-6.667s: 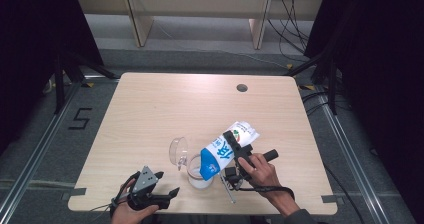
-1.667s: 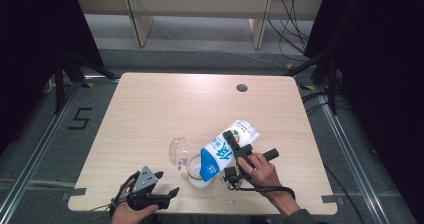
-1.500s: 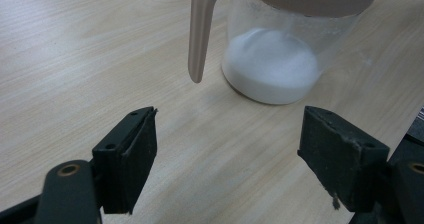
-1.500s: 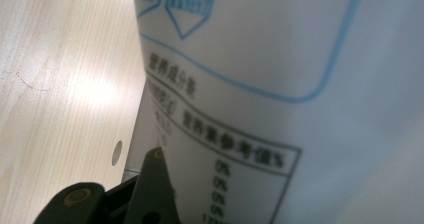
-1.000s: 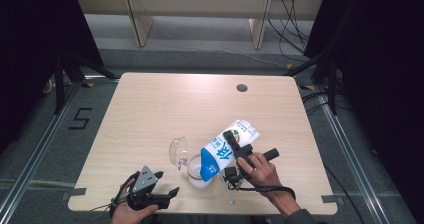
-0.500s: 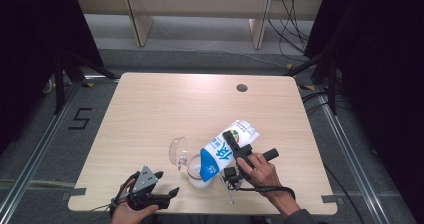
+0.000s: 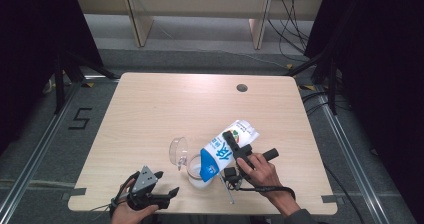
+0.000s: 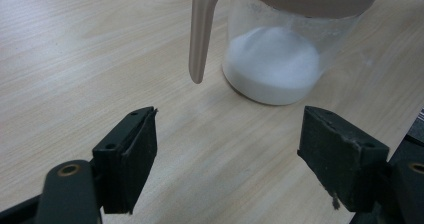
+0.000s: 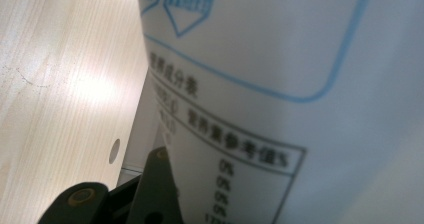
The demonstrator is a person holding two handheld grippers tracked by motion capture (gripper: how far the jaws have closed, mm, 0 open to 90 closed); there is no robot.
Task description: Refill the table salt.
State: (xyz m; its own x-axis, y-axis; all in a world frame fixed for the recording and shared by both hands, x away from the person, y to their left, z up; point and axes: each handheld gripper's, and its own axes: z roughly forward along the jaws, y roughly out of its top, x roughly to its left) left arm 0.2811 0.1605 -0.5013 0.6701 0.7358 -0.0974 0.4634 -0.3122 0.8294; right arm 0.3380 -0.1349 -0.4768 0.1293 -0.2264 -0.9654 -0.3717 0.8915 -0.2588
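Observation:
A blue and white milk carton hangs tilted over the table, its top end down over a clear jug. My right gripper is shut on the carton's sides. In the right gripper view the carton's printed side is right in front of the camera, with one black finger against it. The jug holds white milk at its bottom and has a beige handle. My left gripper rests near the table's front edge, left of the jug, open with bare wood between its jaws.
The jug's clear lid stands open to its left. The wooden table has a round cable hole at the back right. A thin rod lies near the right hand. Shelving and cables are beyond the far edge.

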